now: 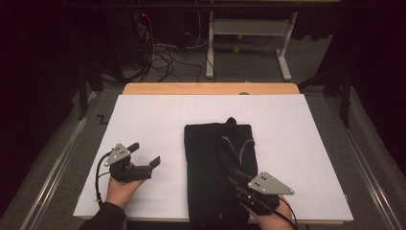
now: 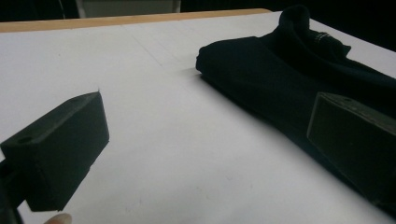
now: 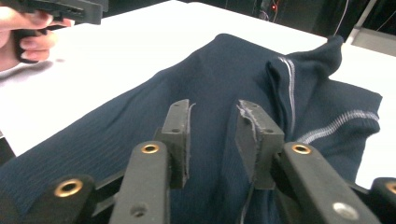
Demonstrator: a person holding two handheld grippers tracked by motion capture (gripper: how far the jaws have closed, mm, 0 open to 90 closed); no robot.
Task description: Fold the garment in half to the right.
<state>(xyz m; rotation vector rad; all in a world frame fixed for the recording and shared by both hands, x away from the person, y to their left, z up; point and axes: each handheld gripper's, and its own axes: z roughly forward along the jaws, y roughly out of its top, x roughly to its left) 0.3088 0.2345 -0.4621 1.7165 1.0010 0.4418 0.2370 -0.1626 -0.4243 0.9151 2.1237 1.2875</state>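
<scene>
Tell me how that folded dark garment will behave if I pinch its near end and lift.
The folded dark garment is knit fabric with a loose bunched flap on top, so it will probably droop and partly unfold. It looks light and should drag across the white sheet. The right gripper, jaws apart above it, will likely catch just the upper layers.

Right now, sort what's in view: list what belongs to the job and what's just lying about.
Job:
- dark folded garment
- right gripper, jaws apart, over the garment
- left gripper, jaws apart, beside it over the white sheet

Lying about:
- cables on the floor
- white table frame behind
</scene>
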